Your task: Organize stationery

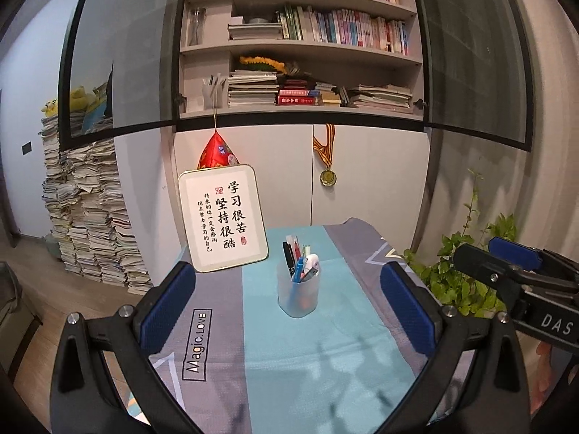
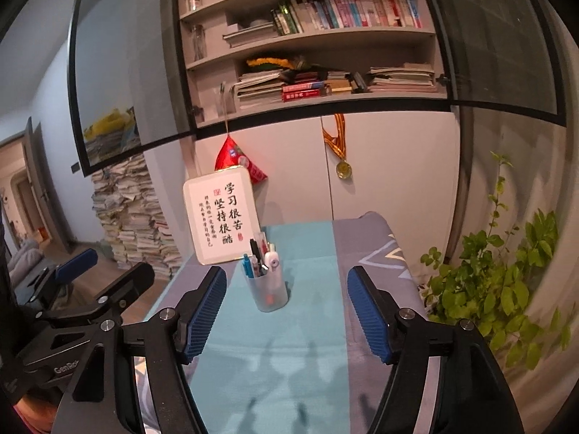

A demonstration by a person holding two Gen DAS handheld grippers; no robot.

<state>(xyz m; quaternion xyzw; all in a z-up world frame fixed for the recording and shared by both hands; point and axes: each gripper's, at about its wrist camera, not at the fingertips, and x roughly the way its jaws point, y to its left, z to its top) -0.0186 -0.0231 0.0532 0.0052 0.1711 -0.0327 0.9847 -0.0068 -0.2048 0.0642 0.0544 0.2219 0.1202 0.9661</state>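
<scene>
While it stands upright on the teal stripe of the tablecloth (image 1: 318, 372), the pen cup (image 1: 297, 294) looks see-through and a bit frosty, with rounded sides. Pens (image 1: 294, 256) fill it: a black one, a blue one, some red, and a white correction tape (image 1: 312, 263) sits at the top. The pens stand with their long sides up and down, their tops leaning a little toward the sign with black writing (image 1: 223, 217), which leans just behind and to the left of the cup. The left gripper (image 1: 289, 307) has its blue pads spread wide apart and holds nothing; the cup sits ahead of it, between the pads but not touching them. The right gripper (image 2: 287, 313) is also wide apart and holds nothing, with the cup ahead of it, nearer its left pad.
</scene>
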